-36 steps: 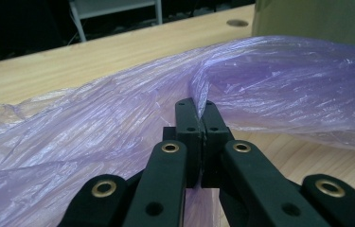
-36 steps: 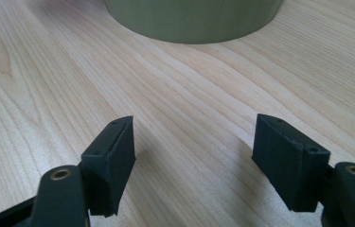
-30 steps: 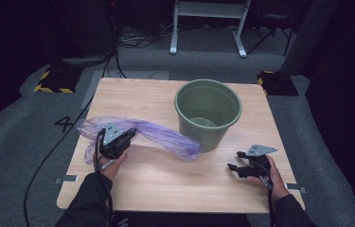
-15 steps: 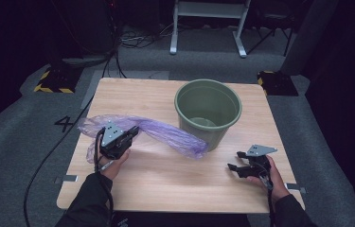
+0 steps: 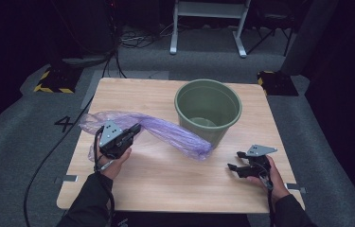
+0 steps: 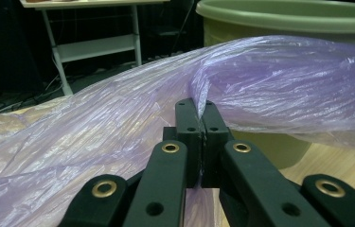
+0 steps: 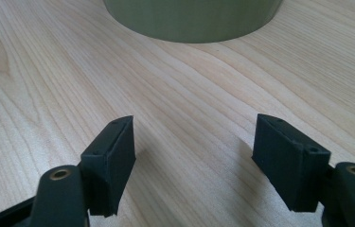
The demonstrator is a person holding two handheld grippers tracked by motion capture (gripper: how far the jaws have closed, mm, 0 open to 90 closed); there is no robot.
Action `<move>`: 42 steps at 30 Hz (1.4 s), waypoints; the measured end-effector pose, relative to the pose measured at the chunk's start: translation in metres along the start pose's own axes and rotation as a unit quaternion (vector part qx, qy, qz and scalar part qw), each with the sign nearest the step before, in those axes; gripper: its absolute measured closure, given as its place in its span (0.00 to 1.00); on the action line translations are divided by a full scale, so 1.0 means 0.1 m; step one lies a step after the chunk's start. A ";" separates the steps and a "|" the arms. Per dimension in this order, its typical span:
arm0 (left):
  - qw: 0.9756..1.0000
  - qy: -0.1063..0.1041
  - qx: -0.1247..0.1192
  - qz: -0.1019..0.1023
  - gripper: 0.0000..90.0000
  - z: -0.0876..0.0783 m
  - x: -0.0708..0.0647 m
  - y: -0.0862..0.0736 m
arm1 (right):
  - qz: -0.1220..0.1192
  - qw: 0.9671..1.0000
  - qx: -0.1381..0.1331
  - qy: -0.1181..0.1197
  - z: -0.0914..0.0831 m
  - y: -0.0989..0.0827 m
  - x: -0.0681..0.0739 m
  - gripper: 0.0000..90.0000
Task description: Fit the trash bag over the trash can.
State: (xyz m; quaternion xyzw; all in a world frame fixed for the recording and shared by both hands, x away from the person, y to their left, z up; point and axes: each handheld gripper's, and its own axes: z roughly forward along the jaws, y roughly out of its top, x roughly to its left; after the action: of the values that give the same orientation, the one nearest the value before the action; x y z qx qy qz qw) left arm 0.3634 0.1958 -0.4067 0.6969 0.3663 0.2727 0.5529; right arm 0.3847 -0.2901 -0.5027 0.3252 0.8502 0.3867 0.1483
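Left gripper (image 5: 127, 135) is pinching the purple bag (image 5: 175, 135) near the table's (image 5: 165, 189) left edge, right gripper (image 5: 237, 167) idling spread; next, opening it over the green bin (image 5: 208, 111).

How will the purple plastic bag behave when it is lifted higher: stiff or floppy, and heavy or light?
Probably floppy: the purple plastic bag drapes in loose folds from the left tool, shut on a thin pinch. Likely very light, since the film is see-through. It may slip, as the film looks glossy.

table (image 5: 175, 175): light wood | frame (image 5: 208, 21): white metal, behind | floor (image 5: 19, 142): grey carpet
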 end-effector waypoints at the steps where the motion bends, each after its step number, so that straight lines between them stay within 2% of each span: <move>1: 1.000 0.000 -0.004 -0.003 0.99 -0.01 0.01 0.01 | 0.000 1.000 0.000 0.000 0.00 0.00 0.00 0.34; 13: 0.999 -0.002 -0.035 -0.027 0.99 -0.11 0.05 0.10 | 0.001 1.000 0.000 -0.001 0.00 0.00 0.00 0.34; 18: 0.999 0.002 -0.037 -0.030 0.99 -0.11 0.07 0.15 | 0.001 1.000 0.000 -0.001 0.00 0.00 0.00 0.34; 24: 0.999 0.020 -0.038 -0.023 0.99 -0.07 0.07 0.24 | 0.001 1.000 0.000 0.000 0.00 0.00 0.01 0.34; 26: 0.999 0.023 -0.036 -0.021 0.99 -0.03 0.08 0.27 | -0.002 1.000 0.001 0.005 -0.01 0.00 0.01 0.34; 27: 0.999 0.026 -0.036 -0.019 0.99 -0.02 0.08 0.27 | -0.006 1.000 0.012 0.005 -0.04 0.03 0.02 0.32; 29: 0.999 0.028 -0.038 -0.020 0.99 0.02 0.09 0.29 | -0.012 1.000 0.010 0.001 -0.06 0.05 0.03 0.33; 35: 0.998 0.025 -0.050 -0.024 0.99 0.06 0.08 0.39 | -0.029 0.999 -0.042 0.015 -0.33 0.22 0.18 0.34; 40: 0.998 0.028 -0.056 -0.021 0.99 0.03 0.08 0.50 | -0.035 0.997 -0.072 0.019 -0.47 0.33 0.24 0.34; 42: 0.998 0.033 -0.060 -0.019 0.99 0.02 0.09 0.54 | -0.040 0.996 -0.084 0.009 -0.53 0.37 0.26 0.34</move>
State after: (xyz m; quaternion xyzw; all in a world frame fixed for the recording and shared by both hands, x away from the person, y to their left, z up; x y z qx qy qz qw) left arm 0.3813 0.1956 -0.3547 0.6465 0.3802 0.3063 0.5862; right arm 0.3548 -0.2842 -0.4400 0.2734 0.8284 0.4534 0.1829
